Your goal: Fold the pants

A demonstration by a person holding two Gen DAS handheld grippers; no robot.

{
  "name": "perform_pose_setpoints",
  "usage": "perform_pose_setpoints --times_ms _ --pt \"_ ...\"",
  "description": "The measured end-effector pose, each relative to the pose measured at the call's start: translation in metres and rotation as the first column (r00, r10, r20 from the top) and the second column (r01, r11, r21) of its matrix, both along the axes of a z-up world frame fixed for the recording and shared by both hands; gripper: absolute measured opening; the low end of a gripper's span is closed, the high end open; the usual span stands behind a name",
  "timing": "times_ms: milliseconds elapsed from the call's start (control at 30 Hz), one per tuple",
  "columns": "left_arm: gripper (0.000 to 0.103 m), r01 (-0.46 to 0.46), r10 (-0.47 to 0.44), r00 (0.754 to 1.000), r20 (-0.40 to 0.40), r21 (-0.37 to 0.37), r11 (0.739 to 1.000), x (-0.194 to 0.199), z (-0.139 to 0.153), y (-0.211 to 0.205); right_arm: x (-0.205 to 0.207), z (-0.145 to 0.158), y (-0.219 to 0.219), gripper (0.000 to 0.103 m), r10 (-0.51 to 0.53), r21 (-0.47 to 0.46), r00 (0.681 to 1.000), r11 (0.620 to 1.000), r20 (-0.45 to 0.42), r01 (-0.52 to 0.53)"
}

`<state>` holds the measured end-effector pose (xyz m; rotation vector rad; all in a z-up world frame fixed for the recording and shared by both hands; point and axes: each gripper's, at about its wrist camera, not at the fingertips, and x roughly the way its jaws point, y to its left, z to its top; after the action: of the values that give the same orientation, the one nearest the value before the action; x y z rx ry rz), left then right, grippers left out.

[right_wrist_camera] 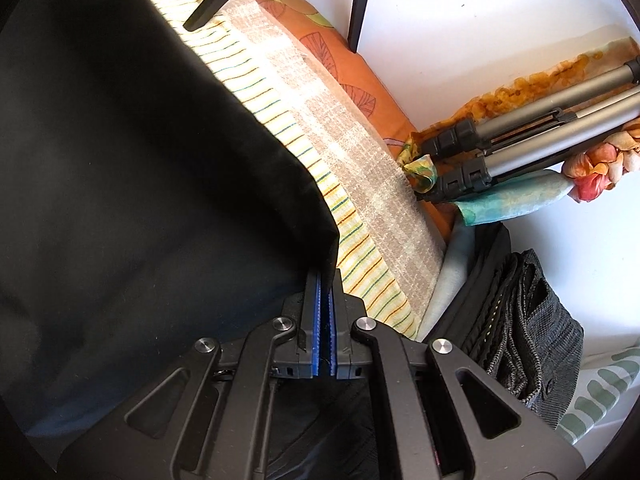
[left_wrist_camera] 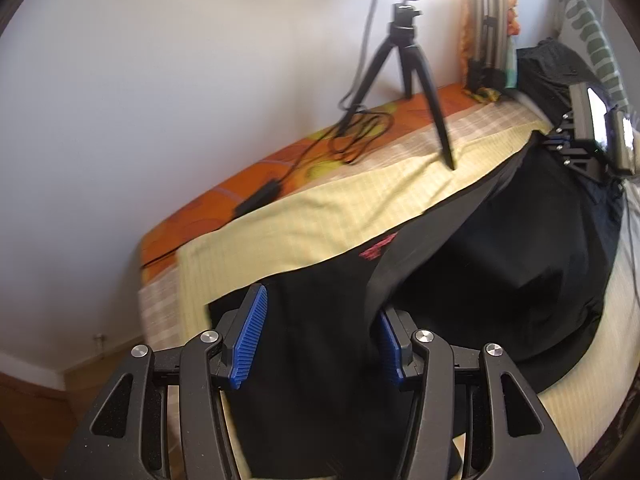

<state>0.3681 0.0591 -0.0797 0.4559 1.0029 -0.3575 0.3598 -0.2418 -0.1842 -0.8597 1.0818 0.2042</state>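
Left hand-held gripper (left_wrist_camera: pixel 320 336): jaws partly apart, pads clear of the cloth, black fabric lying between them.
Right hand-held gripper (right_wrist_camera: pixel 325 280): clamped tight on a corner of the pants.
Pants (left_wrist_camera: pixel 500 248): black, spread over the bed (left_wrist_camera: pixel 320 208), on its striped cover.

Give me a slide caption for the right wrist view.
Right gripper shut on black pants over striped bedspread.

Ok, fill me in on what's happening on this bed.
A person with a gripper in each hand is folding black pants on the bed. The right gripper is shut on a corner of the fabric. The left gripper is open above the pants, its pads not pressing the cloth. A small tripod stands behind.
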Motion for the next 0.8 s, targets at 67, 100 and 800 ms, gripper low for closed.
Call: perform_pose_setpoints --times_ms 67,100,800 --pt "0.052 -0.033 0.033 0.999 0.011 0.013 0.999 0.003 0.005 0.01 0.0 -0.001 0.001 0.001 0.0 -0.005 1.0 1.0 0.003 0.0" --pt "0.052 -0.049 0.048 0.999 0.026 0.028 0.998 0.004 0.007 0.015 0.0 -0.001 0.001 0.001 -0.001 -0.005 1.0 1.0 0.003 0.001" --pt "0.049 -0.393 0.361 0.919 -0.155 -0.42 0.818 -0.075 -0.024 0.11 -0.054 0.081 0.02 0.072 -0.075 0.202 0.984 0.978 0.163 0.041"
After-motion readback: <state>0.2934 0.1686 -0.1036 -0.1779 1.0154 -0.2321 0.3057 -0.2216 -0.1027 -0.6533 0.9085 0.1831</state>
